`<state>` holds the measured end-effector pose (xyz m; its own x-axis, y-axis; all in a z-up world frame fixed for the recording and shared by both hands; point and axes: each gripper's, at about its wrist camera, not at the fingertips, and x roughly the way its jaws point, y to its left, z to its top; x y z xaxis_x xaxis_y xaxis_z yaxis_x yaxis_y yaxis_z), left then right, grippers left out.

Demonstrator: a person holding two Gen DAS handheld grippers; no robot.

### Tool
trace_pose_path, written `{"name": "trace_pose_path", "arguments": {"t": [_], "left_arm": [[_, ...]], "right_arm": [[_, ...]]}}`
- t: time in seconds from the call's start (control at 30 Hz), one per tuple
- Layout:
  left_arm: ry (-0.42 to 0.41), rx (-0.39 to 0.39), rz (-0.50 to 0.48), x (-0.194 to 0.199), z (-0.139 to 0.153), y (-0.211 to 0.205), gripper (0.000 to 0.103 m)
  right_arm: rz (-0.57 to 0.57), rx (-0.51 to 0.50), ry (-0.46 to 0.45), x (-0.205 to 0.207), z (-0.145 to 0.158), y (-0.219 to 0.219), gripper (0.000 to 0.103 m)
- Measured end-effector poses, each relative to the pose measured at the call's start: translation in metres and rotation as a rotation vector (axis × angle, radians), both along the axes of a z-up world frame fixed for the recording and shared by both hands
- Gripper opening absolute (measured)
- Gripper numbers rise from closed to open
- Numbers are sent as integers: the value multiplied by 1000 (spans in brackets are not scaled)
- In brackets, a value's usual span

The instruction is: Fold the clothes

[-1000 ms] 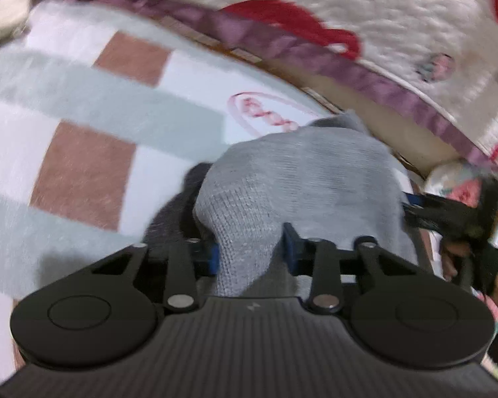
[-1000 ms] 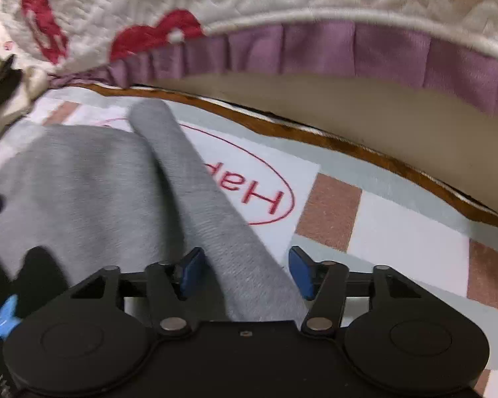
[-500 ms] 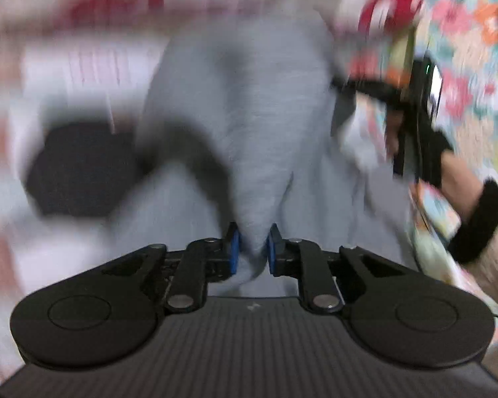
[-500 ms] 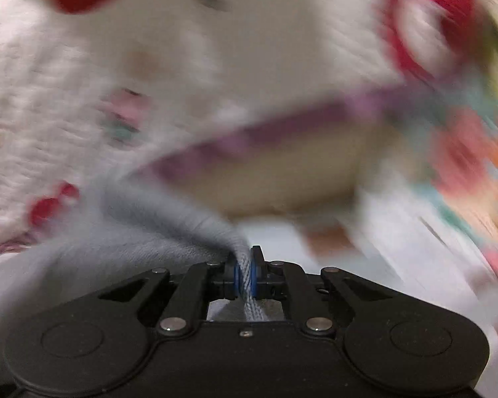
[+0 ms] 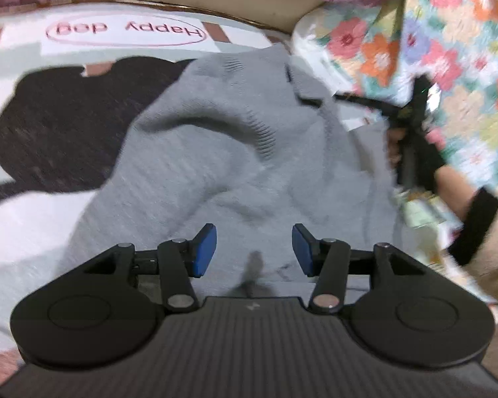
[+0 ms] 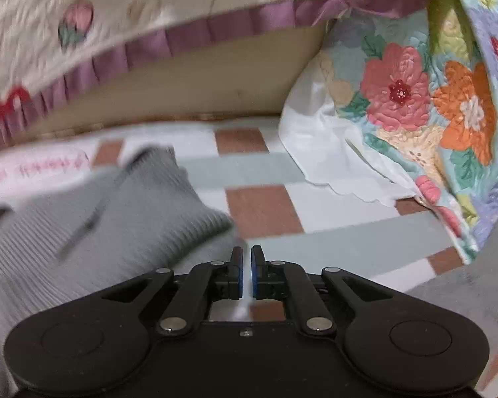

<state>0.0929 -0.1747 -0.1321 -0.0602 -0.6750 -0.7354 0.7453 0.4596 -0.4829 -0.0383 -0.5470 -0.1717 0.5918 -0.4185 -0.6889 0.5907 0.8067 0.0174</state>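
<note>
Left wrist view shows the left tongs [image 5: 254, 250] spread wide with nothing between the blue pads, hovering over a rumpled grey sweater [image 5: 235, 152] that fills the middle of the frame. The sweater lies on a checked blanket [image 5: 20, 222] printed with a red oval reading "Happy dog" at the upper left. A large dark shadow spreads over the blanket at the left. At the right edge, a hand [image 5: 411, 152] holds the other tool against a floral quilt [image 5: 455, 49].

Right wrist view has the right tongs [image 6: 247, 273] nearly closed, a thin gap between the pads and nothing in them, low over the blanket [image 6: 345, 245]. The sweater's ribbed edge [image 6: 142, 205] sits just left of them. The floral quilt [image 6: 425, 99] crowds the right side, and a cream quilt with a purple frill [image 6: 182, 36] hangs across the top.
</note>
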Motion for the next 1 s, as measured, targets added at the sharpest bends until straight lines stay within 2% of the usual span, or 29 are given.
{"name": "trace_pose_path", "arguments": {"t": [0.07, 0.13, 0.23, 0.27, 0.3, 0.37, 0.47, 0.53, 0.6, 0.73, 0.87, 0.93, 0.97, 1.0], "left_arm": [[-66, 28, -13, -8, 2, -6, 50], [-84, 33, -23, -16, 3, -13, 52], [-108, 42, -18, -20, 1, -19, 52], [-116, 46, -14, -21, -1, -21, 52], [-123, 50, -10, -21, -2, -23, 52], [-179, 93, -6, -22, -6, -22, 52], [-280, 180, 2, -21, -12, -17, 52], [-241, 181, 25, -12, -15, -10, 52], [-195, 162, 46, -4, -15, -2, 52], [-156, 114, 65, 4, -9, 5, 52], [-106, 43, 75, 10, -5, 9, 52], [-98, 21, 75, 11, -4, 8, 52], [-102, 15, 74, 10, -4, 7, 53], [-115, 15, 68, 8, -4, 5, 53]], "right_arm": [[5, 49, -66, -2, 7, 0, 12], [10, 98, -108, -2, 14, 5, 14], [148, 204, -167, 6, 26, 23, 17], [205, 242, -184, 9, 29, 30, 25], [262, 280, -201, 12, 33, 36, 41], [397, 346, -192, 19, 35, 54, 53], [563, 369, -98, 31, 27, 81, 56], [591, 360, -13, 35, 13, 90, 59], [564, 370, 41, 36, 0, 88, 59], [502, 542, -15, 23, -12, 70, 59], [517, 751, -106, 13, -19, 57, 60], [535, 726, -124, 5, -18, 67, 60], [565, 682, -127, 6, -14, 74, 59], [605, 647, -128, 7, -11, 81, 47]]}}
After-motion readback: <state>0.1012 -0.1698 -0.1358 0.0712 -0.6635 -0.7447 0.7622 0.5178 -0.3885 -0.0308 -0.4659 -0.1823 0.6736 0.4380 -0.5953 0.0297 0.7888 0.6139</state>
